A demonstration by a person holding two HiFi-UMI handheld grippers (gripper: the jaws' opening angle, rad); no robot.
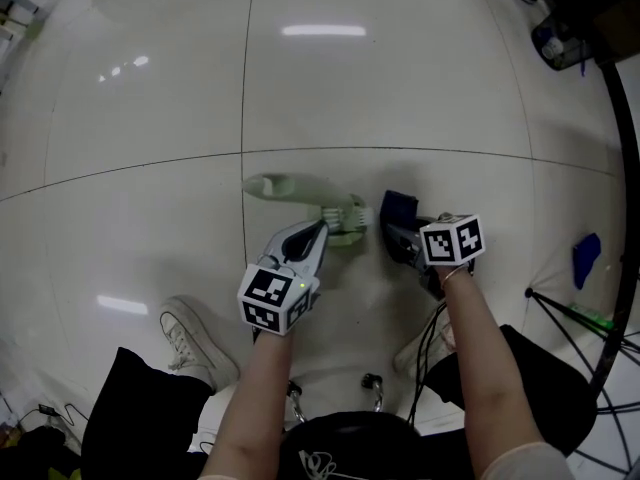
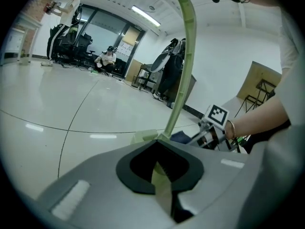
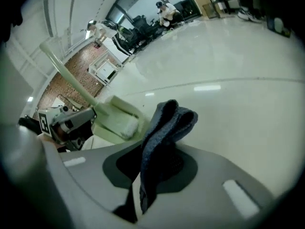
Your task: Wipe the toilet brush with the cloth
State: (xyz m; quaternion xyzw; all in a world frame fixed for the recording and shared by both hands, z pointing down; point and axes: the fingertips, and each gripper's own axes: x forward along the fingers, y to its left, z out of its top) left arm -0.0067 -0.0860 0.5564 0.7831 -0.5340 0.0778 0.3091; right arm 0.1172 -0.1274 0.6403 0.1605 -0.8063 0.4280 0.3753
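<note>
The pale green toilet brush (image 1: 300,190) hangs over the white tiled floor, its white-bristled head (image 1: 347,220) toward the right gripper. My left gripper (image 1: 322,230) is shut on the handle close to the head. In the left gripper view the handle (image 2: 183,56) rises out of the shut jaws of the left gripper (image 2: 159,168). My right gripper (image 1: 400,230) is shut on a dark blue cloth (image 1: 398,208), just right of the brush head. In the right gripper view the cloth (image 3: 167,123) stands up from the right gripper (image 3: 143,175), a small gap away from the brush head (image 3: 116,120).
The person's white shoe (image 1: 190,343) is on the floor at lower left. A black tripod's legs (image 1: 590,318) and a blue object (image 1: 586,258) are at the right. Chairs, equipment and seated people (image 2: 107,58) are far off across the room.
</note>
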